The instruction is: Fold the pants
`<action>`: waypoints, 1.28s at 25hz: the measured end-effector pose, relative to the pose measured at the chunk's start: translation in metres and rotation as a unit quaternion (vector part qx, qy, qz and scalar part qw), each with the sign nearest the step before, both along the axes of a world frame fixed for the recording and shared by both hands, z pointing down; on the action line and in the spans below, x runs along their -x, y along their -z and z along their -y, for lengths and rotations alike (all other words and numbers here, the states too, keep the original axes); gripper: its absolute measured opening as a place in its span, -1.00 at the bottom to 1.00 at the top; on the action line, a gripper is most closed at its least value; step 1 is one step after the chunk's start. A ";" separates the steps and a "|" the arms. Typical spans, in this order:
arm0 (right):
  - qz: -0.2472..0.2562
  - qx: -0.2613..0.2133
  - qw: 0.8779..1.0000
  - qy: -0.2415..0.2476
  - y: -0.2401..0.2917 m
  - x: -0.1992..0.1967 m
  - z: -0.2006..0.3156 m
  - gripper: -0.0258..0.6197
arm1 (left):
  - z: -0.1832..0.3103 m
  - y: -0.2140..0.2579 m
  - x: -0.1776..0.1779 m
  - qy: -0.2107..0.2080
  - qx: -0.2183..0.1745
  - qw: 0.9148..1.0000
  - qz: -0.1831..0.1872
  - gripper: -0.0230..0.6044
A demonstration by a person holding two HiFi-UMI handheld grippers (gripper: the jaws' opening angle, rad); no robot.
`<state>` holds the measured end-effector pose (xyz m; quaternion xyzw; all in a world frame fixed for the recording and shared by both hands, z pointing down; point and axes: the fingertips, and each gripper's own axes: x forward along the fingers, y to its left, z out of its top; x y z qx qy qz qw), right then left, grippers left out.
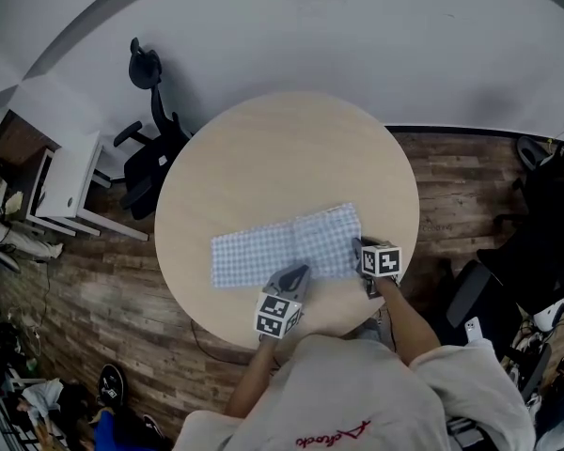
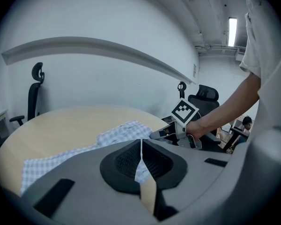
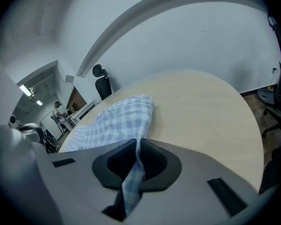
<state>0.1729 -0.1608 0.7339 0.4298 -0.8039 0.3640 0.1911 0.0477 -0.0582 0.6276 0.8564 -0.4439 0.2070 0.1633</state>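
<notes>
Blue-and-white checked pants (image 1: 287,245) lie flat in a long strip across the near half of a round wooden table (image 1: 282,148). My left gripper (image 1: 294,273) sits at the strip's near edge, around the middle, shut with a thin fold of the cloth pinched between its jaws (image 2: 141,150). My right gripper (image 1: 358,247) is at the strip's right end, shut on the pants' edge (image 3: 137,157), and the checked cloth (image 3: 117,118) rises in a ridge from there. In the left gripper view, the right gripper (image 2: 158,134) shows just beyond the pants (image 2: 117,134).
The table's near rim (image 1: 329,322) is close to both grippers. A black office chair (image 1: 150,153) and a white desk (image 1: 68,184) stand left of the table. More dark chairs (image 1: 545,224) are at the right, on the wooden floor.
</notes>
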 end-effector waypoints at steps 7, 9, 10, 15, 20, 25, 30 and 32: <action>0.005 -0.017 0.999 -0.047 0.010 -0.055 0.009 -0.77 | 0.011 -0.003 -0.038 -0.041 0.002 0.999 -0.007 -0.81; -0.004 -0.023 0.998 -0.060 0.012 -0.083 0.010 -0.77 | 0.013 -0.005 -0.056 -0.058 0.002 0.998 -0.009 -0.81; -0.010 -0.026 0.997 -0.066 0.012 -0.097 0.011 -0.77 | 0.014 -0.006 -0.065 -0.066 0.002 0.998 -0.011 -0.81; -0.037 -0.034 0.993 -0.109 0.018 -0.175 0.011 -0.77 | 0.021 -0.005 -0.105 -0.099 0.001 0.995 -0.017 -0.81; -0.047 -0.041 0.991 -0.121 0.025 -0.205 0.007 -0.77 | 0.020 -0.006 -0.124 -0.110 0.001 0.994 -0.018 -0.81; -0.048 -0.060 0.989 -0.129 0.041 -0.197 0.004 -0.77 | 0.012 -0.005 -0.118 -0.109 -0.001 0.994 -0.019 -0.81; -0.037 -0.082 0.987 -0.137 0.077 -0.166 -0.001 -0.77 | 0.003 -0.003 -0.097 -0.102 -0.004 0.995 -0.024 -0.81; -0.035 -0.099 0.987 -0.124 0.096 -0.147 -0.004 -0.77 | -0.001 0.001 -0.090 -0.102 -0.009 0.994 -0.029 -0.81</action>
